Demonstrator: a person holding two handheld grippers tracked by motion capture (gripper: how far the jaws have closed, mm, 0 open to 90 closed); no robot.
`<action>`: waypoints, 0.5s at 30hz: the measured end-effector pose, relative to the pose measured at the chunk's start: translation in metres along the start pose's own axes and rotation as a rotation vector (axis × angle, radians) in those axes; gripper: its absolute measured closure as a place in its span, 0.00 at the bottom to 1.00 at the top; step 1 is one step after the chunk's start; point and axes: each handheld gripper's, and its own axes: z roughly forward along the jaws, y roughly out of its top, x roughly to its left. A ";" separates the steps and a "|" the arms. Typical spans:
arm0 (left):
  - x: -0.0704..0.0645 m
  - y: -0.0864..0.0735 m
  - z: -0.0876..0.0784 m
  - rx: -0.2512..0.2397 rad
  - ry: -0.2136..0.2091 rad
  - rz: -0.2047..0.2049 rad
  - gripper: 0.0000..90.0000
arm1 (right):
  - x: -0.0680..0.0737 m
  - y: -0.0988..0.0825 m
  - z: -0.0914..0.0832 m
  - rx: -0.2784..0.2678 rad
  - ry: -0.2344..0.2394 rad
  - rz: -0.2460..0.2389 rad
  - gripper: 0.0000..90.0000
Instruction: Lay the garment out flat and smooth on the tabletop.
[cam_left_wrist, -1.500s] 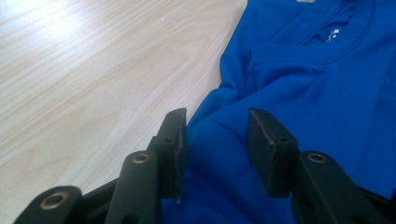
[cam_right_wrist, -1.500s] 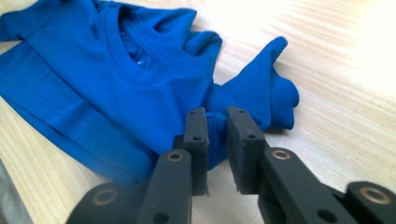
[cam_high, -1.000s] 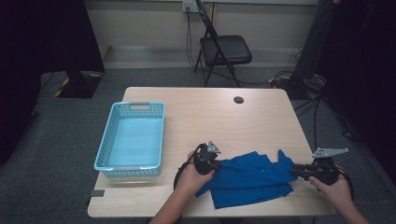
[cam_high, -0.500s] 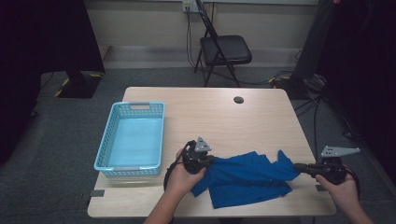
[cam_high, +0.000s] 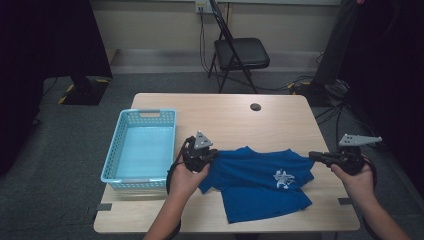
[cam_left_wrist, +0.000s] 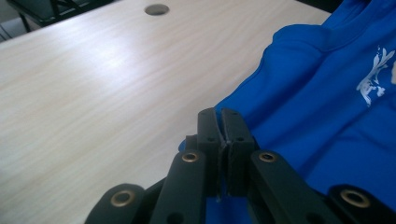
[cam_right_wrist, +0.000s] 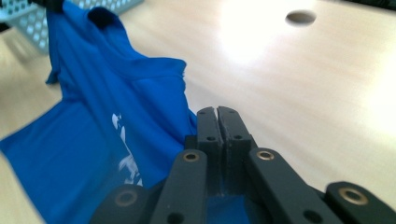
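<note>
A basket (cam_high: 140, 150) sits on the left part of the worktop (cam_high: 280, 120), its long side running front to back, near the left edge. To its right, on the front half of the worktop, lies a shirt (cam_high: 260, 182), spread between the two hands. The left hand-held gripper (cam_high: 212, 154) is at the shirt's left end, just beside the basket's right wall; the right hand-held gripper (cam_high: 314, 155) is at the shirt's right end, near the worktop's right edge. A round hole (cam_high: 255, 106) is set in the worktop behind the shirt, toward the back edge. Behind the worktop, on the floor, stands a chair (cam_high: 240, 52), with cables (cam_high: 330, 107) lying off to its right.
</note>
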 end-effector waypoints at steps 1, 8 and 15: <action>0.002 0.002 0.000 -0.005 0.006 -0.004 0.97 | -0.002 0.005 0.000 -0.011 -0.006 -0.002 0.98; 0.007 0.013 0.001 -0.015 0.044 0.010 0.97 | -0.009 0.036 0.003 -0.047 -0.048 -0.027 0.98; 0.014 0.024 0.002 -0.022 0.065 0.011 0.97 | -0.014 0.049 0.006 -0.045 -0.073 -0.034 0.98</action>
